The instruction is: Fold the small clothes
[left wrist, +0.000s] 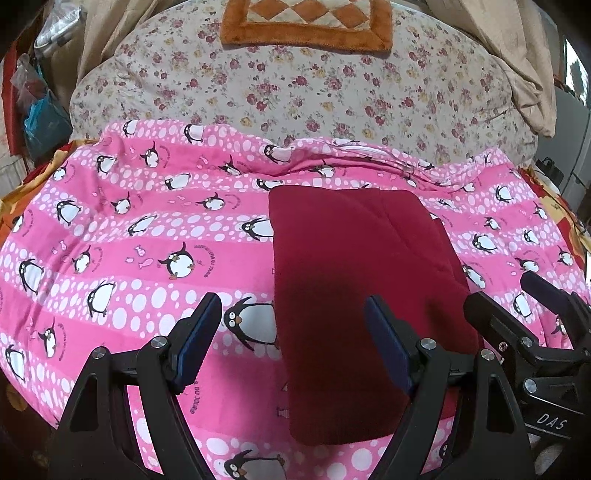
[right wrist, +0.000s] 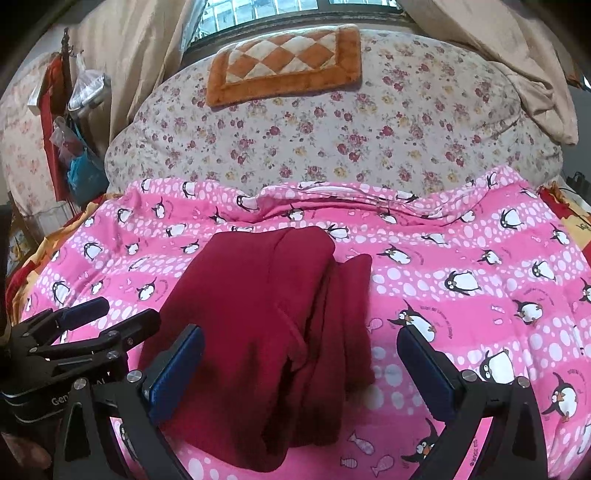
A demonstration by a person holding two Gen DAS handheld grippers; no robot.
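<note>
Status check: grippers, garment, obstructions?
Left gripper open, empty. Right gripper open, empty. Red garment folded lengthwise on penguin blanket. Nothing obstructing.

The bed is covered by a pink sheet [left wrist: 147, 236] [right wrist: 461, 258] printed with penguins and white dots, rumpled along its far edge. A folded dark red garment [left wrist: 354, 280] [right wrist: 258, 325] lies flat on this sheet. Beyond the garment, past the sheet's far edge, sits a bulky quilt with small flowers [left wrist: 295, 85] [right wrist: 332, 136]. On top of that quilt, farther still from the garment, rests an orange mat with a checked middle [left wrist: 306, 26] [right wrist: 284, 62].
</note>
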